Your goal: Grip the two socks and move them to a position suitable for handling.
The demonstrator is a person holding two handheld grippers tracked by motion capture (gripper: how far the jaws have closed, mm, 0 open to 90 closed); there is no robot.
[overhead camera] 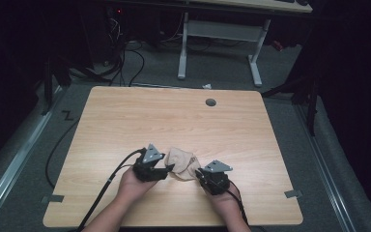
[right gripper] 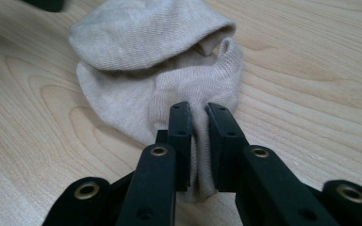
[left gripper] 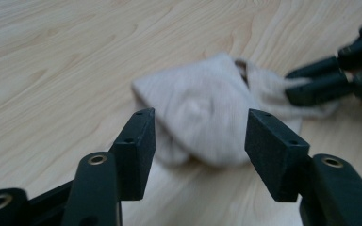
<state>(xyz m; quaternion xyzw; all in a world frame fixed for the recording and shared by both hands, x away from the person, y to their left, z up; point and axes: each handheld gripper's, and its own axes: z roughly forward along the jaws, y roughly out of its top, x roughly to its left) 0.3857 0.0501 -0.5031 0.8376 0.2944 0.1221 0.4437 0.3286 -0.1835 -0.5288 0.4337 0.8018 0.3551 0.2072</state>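
Pinching sock w/ right hand-held gripper | left hand-held gripper open

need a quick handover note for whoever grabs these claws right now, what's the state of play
Right claw: shut on an edge of the beige sock, fabric pinched between its jaws.
Left claw: open, nothing between the jaws, pointed at the sock's other side without touching it.
Sock: bunched and partly folded over itself on the wooden table, near the front edge, between the two claws.
Done: one side gripped.
Left: probably close the left claw on the free side, then spread or fold the sock as needed.
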